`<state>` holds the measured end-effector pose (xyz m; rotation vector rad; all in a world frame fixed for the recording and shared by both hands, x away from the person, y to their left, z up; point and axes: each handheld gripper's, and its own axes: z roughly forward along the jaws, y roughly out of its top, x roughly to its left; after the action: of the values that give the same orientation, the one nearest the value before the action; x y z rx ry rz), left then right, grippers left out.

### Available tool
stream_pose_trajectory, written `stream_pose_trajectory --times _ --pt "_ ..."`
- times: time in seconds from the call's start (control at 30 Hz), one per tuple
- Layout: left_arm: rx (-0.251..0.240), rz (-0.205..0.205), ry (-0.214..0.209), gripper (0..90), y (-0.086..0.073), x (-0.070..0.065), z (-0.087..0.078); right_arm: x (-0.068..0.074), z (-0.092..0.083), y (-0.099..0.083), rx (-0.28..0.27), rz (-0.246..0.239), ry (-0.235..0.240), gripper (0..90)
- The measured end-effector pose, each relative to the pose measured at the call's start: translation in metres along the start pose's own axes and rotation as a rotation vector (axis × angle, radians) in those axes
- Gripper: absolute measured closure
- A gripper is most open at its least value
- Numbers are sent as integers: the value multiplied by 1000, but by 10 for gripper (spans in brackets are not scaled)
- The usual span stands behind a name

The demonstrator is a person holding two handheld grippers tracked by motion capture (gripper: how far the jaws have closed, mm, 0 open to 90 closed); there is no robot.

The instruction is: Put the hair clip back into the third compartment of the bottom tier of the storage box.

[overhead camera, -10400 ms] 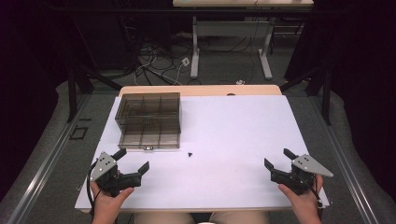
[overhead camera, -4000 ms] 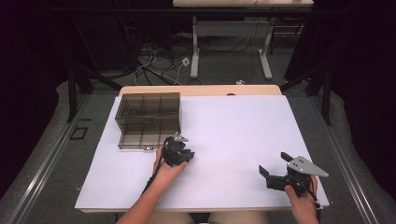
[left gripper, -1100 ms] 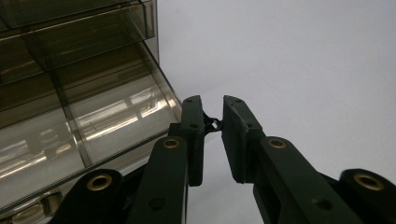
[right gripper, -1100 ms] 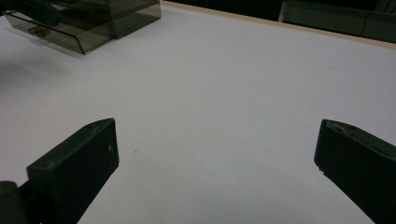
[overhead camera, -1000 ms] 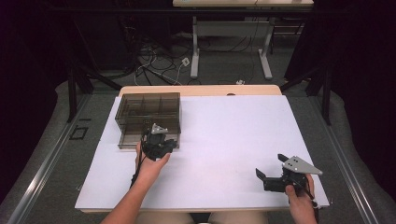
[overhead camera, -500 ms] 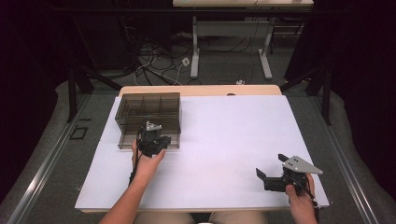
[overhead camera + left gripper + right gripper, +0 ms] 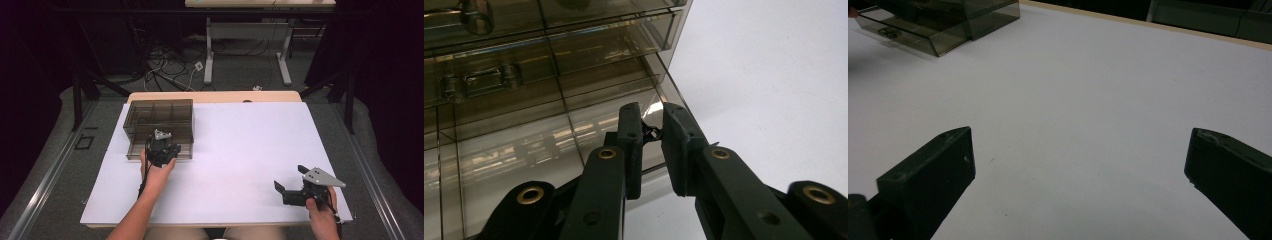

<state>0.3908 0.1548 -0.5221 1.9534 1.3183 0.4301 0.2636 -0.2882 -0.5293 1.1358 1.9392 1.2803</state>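
A: Left gripper (image 7: 653, 131): status?
B: Clamped on a small black part (image 7: 650, 133), pinched between the jaw tips.
A: Surroundings?
B: Directly beyond the tips, a smoky clear compartment box (image 7: 159, 126); part held above its near right corner.
A: Right gripper (image 7: 289, 192)?
B: Jaws spread wide, nothing between; resting on white table (image 7: 240, 150), well apart from box.
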Motion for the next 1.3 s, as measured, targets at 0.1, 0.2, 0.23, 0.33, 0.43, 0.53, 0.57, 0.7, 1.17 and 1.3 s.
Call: stream_pose_trajectory --times 0.1,0.2,0.23,0.33,0.43,0.53,0.57,0.7,1.17,1.3 --pt "-15 -17 -11 791 -1 1 3 0 0 0 0 -2 -1 0" --pt "-15 -5 -4 791 -1 2 4 0 -1 0 -2 1 2 0" --pt "-20 -4 -3 791 -1 2 5 0 -1 0 -5 3 1 0" --pt "-12 -8 -2 791 -1 1 6 0 -2 0 9 7 -3 0" --pt "-17 -13 1 791 -2 1 9 1 0 0 1 -1 -2 0" --pt "-3 -2 5 791 -3 3 11 1 -1 0 2 6 -3 0" --pt "5 -4 0 791 -3 3 11 0 -2 0 8 2 -4 0" --pt "2 -9 2 790 -3 4 12 0 -2 0 6 0 1 0" --pt "17 -5 10 771 -3 5 13 0 -2 0 8 5 1 0" --pt "17 -7 17 721 -3 5 14 1 -2 0 5 5 -1 0"
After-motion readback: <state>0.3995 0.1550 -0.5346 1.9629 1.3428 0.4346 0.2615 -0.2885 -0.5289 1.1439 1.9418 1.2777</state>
